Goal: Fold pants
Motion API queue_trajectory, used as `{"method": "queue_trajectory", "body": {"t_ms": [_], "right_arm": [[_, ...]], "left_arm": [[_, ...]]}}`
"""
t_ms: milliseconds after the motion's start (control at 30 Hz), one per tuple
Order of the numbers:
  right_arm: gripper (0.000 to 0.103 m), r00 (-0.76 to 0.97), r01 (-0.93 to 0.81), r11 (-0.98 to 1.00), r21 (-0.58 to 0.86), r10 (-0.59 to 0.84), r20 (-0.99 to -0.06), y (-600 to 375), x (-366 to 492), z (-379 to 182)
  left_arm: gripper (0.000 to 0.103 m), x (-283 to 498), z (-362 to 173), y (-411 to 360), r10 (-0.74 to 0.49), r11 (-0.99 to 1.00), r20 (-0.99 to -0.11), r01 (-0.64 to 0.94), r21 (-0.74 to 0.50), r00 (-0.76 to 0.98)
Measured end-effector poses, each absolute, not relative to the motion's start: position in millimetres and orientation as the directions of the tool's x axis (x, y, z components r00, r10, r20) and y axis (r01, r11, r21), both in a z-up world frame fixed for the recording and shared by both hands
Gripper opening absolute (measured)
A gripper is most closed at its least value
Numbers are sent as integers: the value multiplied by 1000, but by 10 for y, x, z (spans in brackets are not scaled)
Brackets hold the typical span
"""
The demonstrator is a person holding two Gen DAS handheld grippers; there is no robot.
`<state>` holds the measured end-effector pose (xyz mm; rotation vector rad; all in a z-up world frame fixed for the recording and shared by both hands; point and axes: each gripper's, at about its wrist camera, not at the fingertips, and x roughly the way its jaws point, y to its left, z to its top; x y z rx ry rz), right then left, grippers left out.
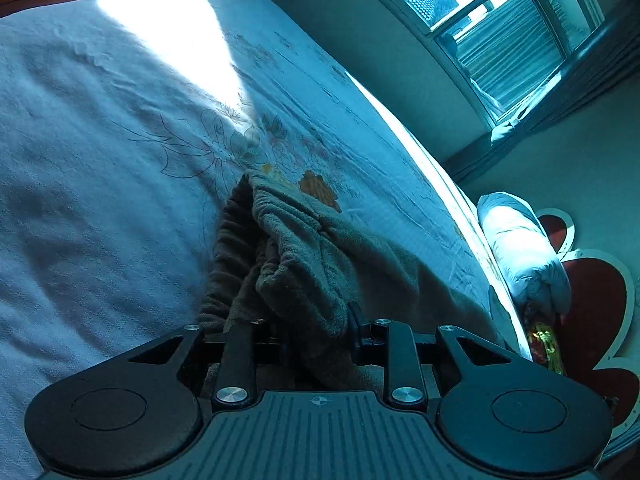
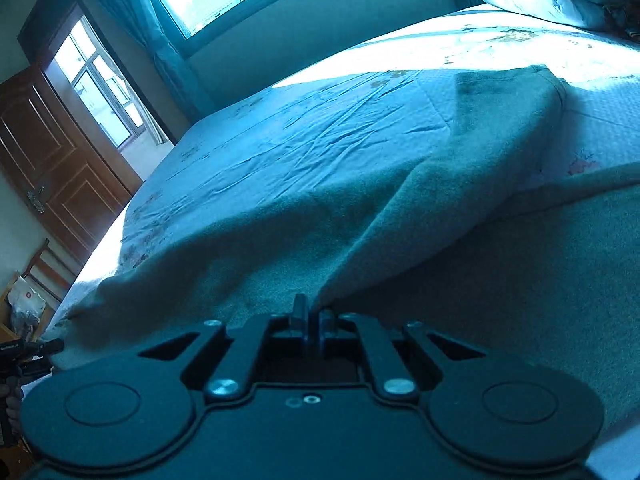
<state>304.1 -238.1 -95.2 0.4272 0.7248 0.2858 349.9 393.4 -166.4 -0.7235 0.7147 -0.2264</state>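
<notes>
Fleece pants (image 2: 460,200) lie on the bed (image 2: 300,132), long axis running ahead from both clamped tools: left tool (image 1: 320,344) pinches the bunched waist, right tool (image 2: 314,320) a flat edge.

Bed: sheet (image 2: 304,136) with flower print, sunlit strip on far edge
Window (image 1: 500,20): bright, curtain (image 2: 132,8) beside it
Door (image 2: 52,160): brown wood, open
Quilt (image 1: 520,248): rolled, beside bed
Wall (image 2: 320,28): plain, under window
</notes>
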Motion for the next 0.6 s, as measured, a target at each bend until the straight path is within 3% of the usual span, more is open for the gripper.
{"method": "queue_trajectory", "body": {"t_ms": [100, 167, 267, 433, 500, 600], "right_arm": [[0, 747, -123, 869, 479, 399, -532, -2450, 2878, -769], [0, 744, -132, 867, 480, 407, -530, -2475, 2752, -783], [0, 658, -96, 902, 421, 375, -653, -2360, 2813, -1166], [0, 677, -61, 889, 453, 370, -636, -2402, 2756, -1162], [0, 719, -98, 888, 449, 375, -586, -2440, 2703, -983], [0, 732, -108, 898, 427, 362, -577, -2455, 2664, -919]], "left_arm": [[28, 3361, -1512, 4034, -485, 683, -397, 54, -729, 779], [28, 3316, -1539, 4048, -478, 711, -441, 41, -702, 760], [28, 3335, -1889, 3992, -447, 777, -590, -35, -628, 672], [28, 3272, -1860, 3989, -451, 752, -528, -12, -659, 719], [28, 3212, -1734, 3969, -464, 745, -482, 33, -667, 743], [28, 3148, -1691, 3897, -423, 795, -523, 25, -606, 740]]}}
